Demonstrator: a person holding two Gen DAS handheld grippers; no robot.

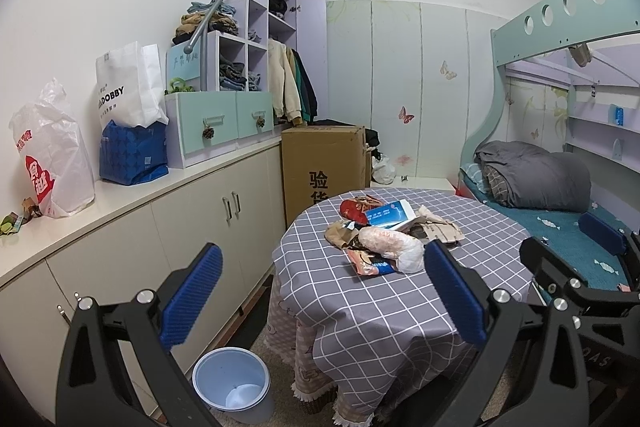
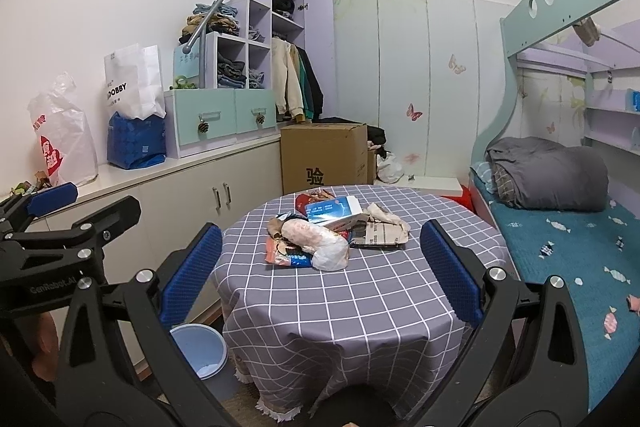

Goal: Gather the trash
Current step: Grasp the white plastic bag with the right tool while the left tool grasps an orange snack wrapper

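A heap of trash (image 1: 390,233) (image 2: 328,231) lies on the round table (image 1: 400,307) (image 2: 360,299) with a grey checked cloth: a pink and white plastic bag (image 1: 394,247) (image 2: 316,241), a blue and white box (image 1: 390,215) (image 2: 334,211), crumpled newspaper (image 1: 440,229) (image 2: 380,231) and snack wrappers (image 1: 370,267) (image 2: 286,255). A light blue bin (image 1: 232,383) (image 2: 200,349) stands on the floor left of the table. My left gripper (image 1: 322,297) is open, short of the table. My right gripper (image 2: 320,275) is open too, with the heap seen between its fingers. Neither holds anything.
A long cream cabinet (image 1: 160,227) (image 2: 180,187) runs along the left wall with bags and drawer units on it. A cardboard box (image 1: 324,163) (image 2: 324,155) stands behind the table. A bunk bed (image 1: 560,195) (image 2: 568,227) with a grey duvet fills the right side.
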